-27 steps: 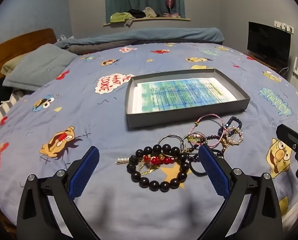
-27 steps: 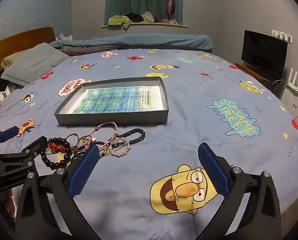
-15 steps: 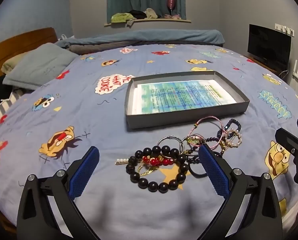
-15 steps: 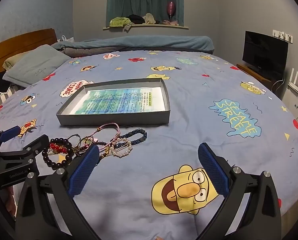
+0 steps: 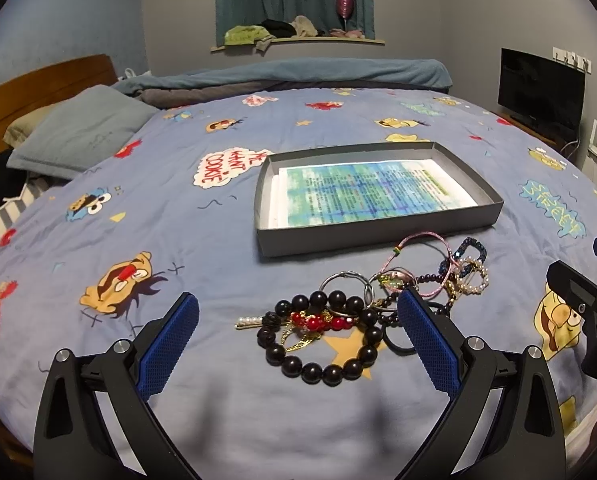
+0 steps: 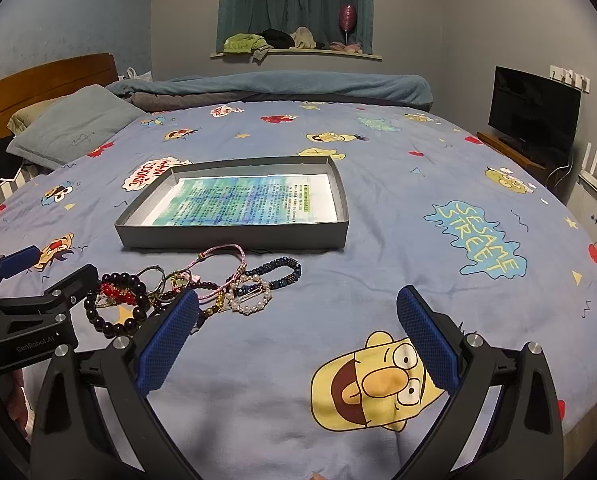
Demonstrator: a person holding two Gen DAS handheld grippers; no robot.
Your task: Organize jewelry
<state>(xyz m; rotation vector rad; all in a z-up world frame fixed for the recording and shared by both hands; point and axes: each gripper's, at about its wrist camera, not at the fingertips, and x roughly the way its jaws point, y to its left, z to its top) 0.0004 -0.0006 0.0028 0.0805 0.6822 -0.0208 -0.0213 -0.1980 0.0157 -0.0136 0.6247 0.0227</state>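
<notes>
A pile of jewelry lies on the blue cartoon bedspread in front of a shallow grey box [image 5: 378,235] [image 6: 234,236] lined with a printed sheet. Nearest is a black bead bracelet [image 5: 318,368] [image 6: 110,326] around a red bead piece [image 5: 318,322]. Beside them lie silver rings [image 5: 344,278], a pink cord bracelet [image 5: 418,236] [image 6: 222,248], a dark blue beaded bracelet [image 6: 286,268] and a pearl ring [image 5: 474,276] [image 6: 254,298]. My left gripper [image 5: 294,332] hangs open just short of the black beads. My right gripper [image 6: 296,328] is open over bare bedspread, right of the pile.
Pillows [image 5: 78,132] and a wooden headboard [image 6: 46,80] are at the left, a rolled blanket [image 5: 298,74] along the far side. A TV [image 6: 532,108] stands at the right. Bedspread right of the box is open.
Both views have shifted slightly: the box and jewelry sit a little lower and farther in frame. The jewelry has not moved and both grippers stay open.
</notes>
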